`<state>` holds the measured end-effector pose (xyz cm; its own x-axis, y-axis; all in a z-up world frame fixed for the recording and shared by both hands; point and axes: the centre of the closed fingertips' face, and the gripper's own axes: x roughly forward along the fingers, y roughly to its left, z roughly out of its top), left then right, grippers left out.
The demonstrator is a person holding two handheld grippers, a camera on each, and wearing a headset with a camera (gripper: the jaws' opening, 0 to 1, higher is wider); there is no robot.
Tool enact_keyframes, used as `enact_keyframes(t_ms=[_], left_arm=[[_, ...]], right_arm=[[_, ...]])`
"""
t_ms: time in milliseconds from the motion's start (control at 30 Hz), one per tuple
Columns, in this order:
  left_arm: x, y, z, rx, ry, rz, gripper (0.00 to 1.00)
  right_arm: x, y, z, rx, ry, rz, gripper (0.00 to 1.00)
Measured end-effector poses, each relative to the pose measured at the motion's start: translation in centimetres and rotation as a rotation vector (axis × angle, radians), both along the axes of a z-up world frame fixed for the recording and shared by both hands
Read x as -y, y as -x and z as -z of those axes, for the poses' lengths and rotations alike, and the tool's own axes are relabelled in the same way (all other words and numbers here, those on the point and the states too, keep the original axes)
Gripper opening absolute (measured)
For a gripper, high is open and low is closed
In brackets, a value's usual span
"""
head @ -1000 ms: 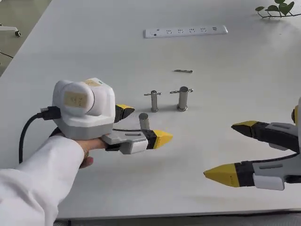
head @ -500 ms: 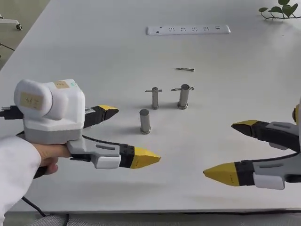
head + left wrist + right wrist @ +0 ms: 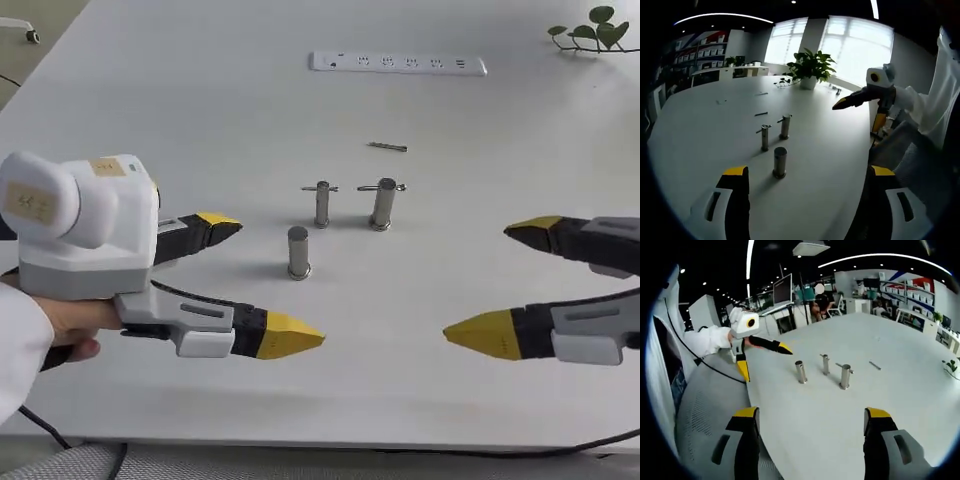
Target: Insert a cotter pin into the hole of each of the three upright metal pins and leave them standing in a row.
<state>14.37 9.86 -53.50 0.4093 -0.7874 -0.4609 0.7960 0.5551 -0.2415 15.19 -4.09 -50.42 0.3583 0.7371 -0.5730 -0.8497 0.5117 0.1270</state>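
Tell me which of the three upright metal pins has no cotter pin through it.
The front pin, standing alone nearest the person: its top is bare. The rear left pin and rear right pin each carry a cotter pin crosswise.

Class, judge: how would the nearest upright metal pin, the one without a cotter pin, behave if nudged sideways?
The nearest pin stands tall on a narrow foot, so it would probably tip rather than slide. Being round, it would likely roll once down. Its shiny metal looks stiff and perhaps slippery.
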Motion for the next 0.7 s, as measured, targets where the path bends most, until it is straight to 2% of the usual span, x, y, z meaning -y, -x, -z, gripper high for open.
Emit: enact_keyframes(t_ms=[33, 100, 133, 167, 233, 333, 467, 500, 600, 700], left_arm=[[0.0, 0.0, 0.0, 0.001, -0.004, 0.0, 0.99], [-0.2, 0.0, 0.0, 0.002, -0.009, -0.003, 0.99], [-0.3, 0.0, -0.1, 0.007, -0.008, -0.005, 0.99], [-0.3, -0.1, -0.3, 0.011, -0.002, -0.006, 0.99], [-0.3, -0.1, -0.7, 0.014, 0.017, -0.014, 0.99], [-0.4, -0.2, -0.8, 0.017, 0.026, -0.023, 0.99], [-0.6, -0.1, -0.3, 0.01, 0.018, -0.028, 0.99], [-0.6, 0.0, -0.2, 0.005, 0.017, -0.028, 0.99], [-1.1, 0.6, 1.2, -0.014, -0.038, -0.017, 0.99], [-1.3, 0.9, 1.5, -0.032, -0.045, -0.018, 0.99]], right_arm=[[-0.1, -0.5, -0.4, -0.006, -0.011, -0.011, 0.84], [0.0, -1.1, -0.6, -0.017, 0.013, -0.033, 0.84], [0.7, -1.7, -0.5, 0.002, 0.075, -0.06, 0.84], [0.9, -2.2, -0.5, 0.015, 0.111, -0.079, 0.84], [1.3, -3.4, -0.9, 0.028, 0.157, -0.107, 0.84], [1.1, -5.1, -1.8, 0.048, 0.158, -0.113, 0.84], [0.5, -7.3, -2.6, 0.063, 0.169, -0.146, 0.82], [0.4, -7.8, -2.6, 0.066, 0.179, -0.153, 0.82], [0.4, -9.2, -1.9, 0.065, 0.232, -0.169, 0.81], [0.3, -10.6, -1.5, 0.054, 0.263, -0.187, 0.78]])
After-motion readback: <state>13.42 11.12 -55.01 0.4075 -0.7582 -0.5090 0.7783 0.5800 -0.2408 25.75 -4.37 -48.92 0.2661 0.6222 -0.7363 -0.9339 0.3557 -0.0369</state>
